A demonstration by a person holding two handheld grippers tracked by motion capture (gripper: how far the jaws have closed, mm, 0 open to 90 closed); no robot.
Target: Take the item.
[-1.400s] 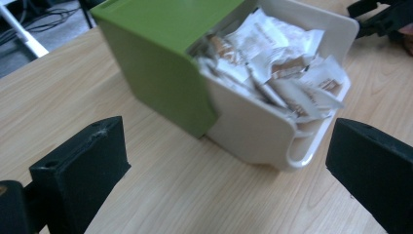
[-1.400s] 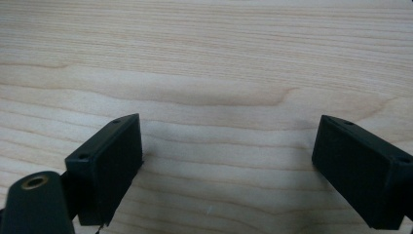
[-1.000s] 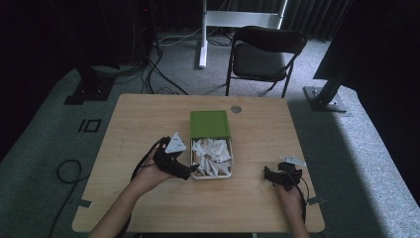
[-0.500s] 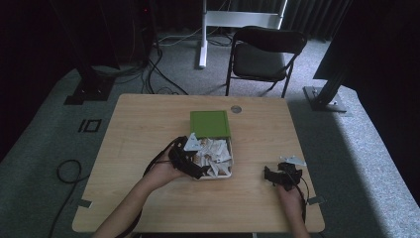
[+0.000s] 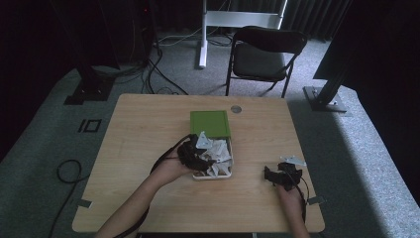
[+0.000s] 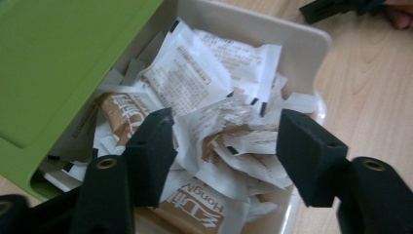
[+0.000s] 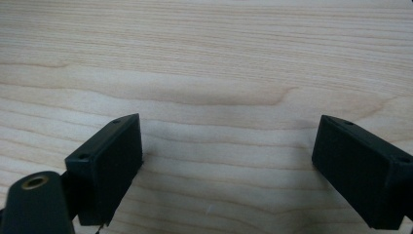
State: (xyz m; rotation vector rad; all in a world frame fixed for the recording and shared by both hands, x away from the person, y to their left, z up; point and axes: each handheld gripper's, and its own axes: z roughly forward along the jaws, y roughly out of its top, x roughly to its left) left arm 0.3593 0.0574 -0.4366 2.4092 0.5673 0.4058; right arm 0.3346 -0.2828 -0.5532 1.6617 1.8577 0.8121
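Now the left gripper [image 6: 221, 141] (jaws closing) straddles crumpled sachets [image 6: 229, 134] in the box [image 6: 302, 44].

A brown-and-white sachet [image 6: 195, 214] reads "HongM" (seen upside down, beside Chinese characters). Fine print on the other packets [image 6: 195, 73] seems too blurred to read.

In the high view, the left gripper [image 5: 194, 154] covers the near left part of the box [image 5: 231, 157], and its jaw tips cannot be separated from the sachets [image 5: 218, 151]. Print on the sachets is too small to read there. In the left gripper view, the green lid [image 6: 63, 63] is cut off by the top and left edges and hides the sachets beneath it. The lowest sachet [image 6: 195, 214] is cut off by the bottom edge. Contact between pads and sachets cannot be determined. In the right gripper view, the right-hand jaw is cut off by the right edge.
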